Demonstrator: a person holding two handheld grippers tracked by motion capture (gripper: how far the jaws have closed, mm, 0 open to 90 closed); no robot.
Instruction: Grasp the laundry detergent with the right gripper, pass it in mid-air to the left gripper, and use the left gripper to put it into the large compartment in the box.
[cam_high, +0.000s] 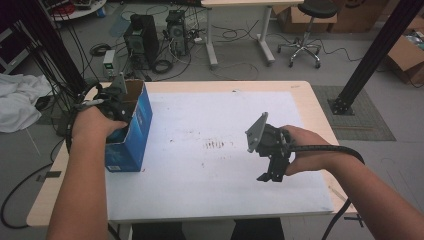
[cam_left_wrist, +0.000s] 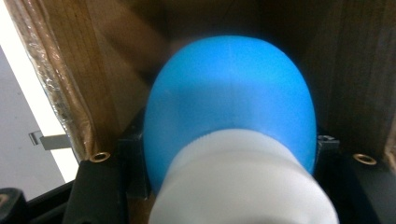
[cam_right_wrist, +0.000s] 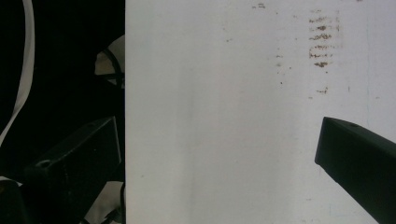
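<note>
An open blue cardboard box (cam_high: 136, 126) stands on the left edge of the white mat (cam_high: 200, 170). My left gripper (cam_high: 118, 106) reaches down into the box from above. In the left gripper view its jaws (cam_left_wrist: 229, 147) are shut on a rounded blue object with a ribbed white end (cam_left_wrist: 229, 102), with the box's brown inner walls (cam_left_wrist: 359, 70) around it. My right gripper (cam_high: 270, 177) hovers over the mat's front right part, pointing down. Its jaws stand wide open (cam_right_wrist: 217, 128) with nothing between them, above the bare mat (cam_right_wrist: 224, 93).
The mat covers a light wooden table (cam_high: 312, 90); brown smudges (cam_high: 217, 145) mark its middle. On the floor beyond are computer towers (cam_high: 142, 37), cables and a stool (cam_high: 307, 30). Black frame posts (cam_high: 372, 55) stand at the right and left, and a white cloth (cam_high: 17, 100) lies at far left.
</note>
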